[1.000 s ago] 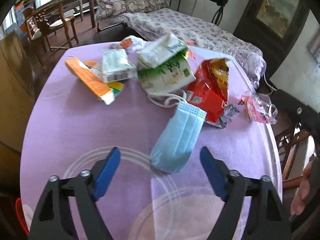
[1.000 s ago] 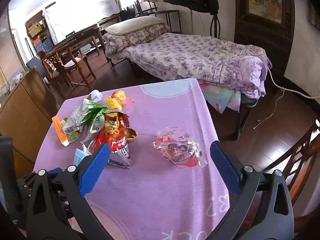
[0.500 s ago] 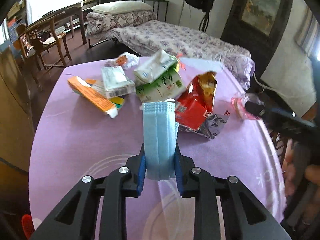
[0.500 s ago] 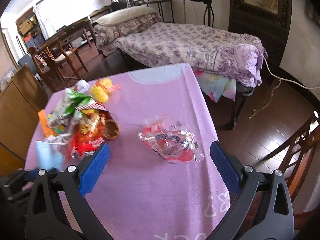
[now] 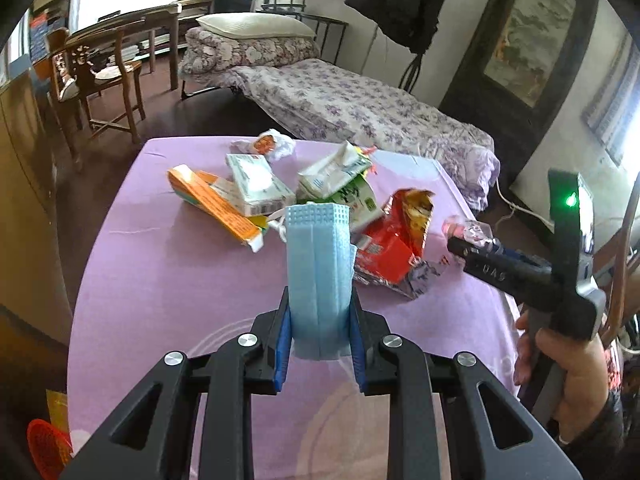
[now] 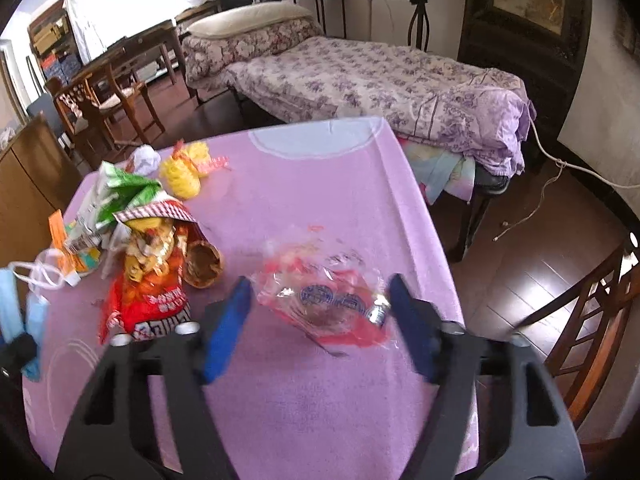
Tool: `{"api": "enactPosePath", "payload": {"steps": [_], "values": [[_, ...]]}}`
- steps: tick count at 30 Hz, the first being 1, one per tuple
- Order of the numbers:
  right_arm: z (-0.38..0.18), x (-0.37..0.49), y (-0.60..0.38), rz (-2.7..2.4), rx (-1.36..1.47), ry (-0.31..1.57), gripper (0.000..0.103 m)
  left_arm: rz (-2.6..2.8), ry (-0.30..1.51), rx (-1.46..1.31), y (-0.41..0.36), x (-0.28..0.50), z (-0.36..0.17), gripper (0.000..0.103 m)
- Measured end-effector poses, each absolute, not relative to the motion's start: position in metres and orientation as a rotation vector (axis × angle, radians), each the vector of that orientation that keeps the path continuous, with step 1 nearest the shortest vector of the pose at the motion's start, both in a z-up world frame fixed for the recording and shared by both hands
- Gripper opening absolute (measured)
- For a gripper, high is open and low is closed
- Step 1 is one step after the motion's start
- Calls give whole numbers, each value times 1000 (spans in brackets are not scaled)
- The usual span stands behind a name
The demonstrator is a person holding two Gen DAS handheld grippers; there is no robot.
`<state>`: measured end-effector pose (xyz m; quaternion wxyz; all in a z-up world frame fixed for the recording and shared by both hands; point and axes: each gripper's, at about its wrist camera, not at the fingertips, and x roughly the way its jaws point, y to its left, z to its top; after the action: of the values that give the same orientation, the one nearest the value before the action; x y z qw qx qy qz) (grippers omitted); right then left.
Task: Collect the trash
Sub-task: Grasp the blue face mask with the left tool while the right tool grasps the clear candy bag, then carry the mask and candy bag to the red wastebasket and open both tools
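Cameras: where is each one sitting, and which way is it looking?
Left wrist: on the left tool, looking down over the table; its fingers clamp a blue mask; a hand holds the right tool.
Right wrist: on the right tool, looking down at a clear wrapper between closing fingers.
Shared: the mask, the red bag, the bed.

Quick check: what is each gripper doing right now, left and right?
Left gripper: shut on the blue face mask, lifted off the table.
Right gripper: jaws have just been closing around the clear red wrapper, pads not yet pressing it.
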<state>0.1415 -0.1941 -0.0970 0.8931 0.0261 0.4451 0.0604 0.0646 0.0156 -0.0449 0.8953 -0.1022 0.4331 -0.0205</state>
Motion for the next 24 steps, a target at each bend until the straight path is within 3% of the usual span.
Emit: {"api": "enactPosePath", "payload": {"steps": [1,5,24], "values": [[-98,142,-196,121,59,931,38,-41,896,-216,17,64,-44,25],[-93,138,-201,138,113,925,29,-28,891,-224,20,63,-43,25],[-52,93,-183,255,127,869,28,-3,839,-241,30,47,-27,25]]}}
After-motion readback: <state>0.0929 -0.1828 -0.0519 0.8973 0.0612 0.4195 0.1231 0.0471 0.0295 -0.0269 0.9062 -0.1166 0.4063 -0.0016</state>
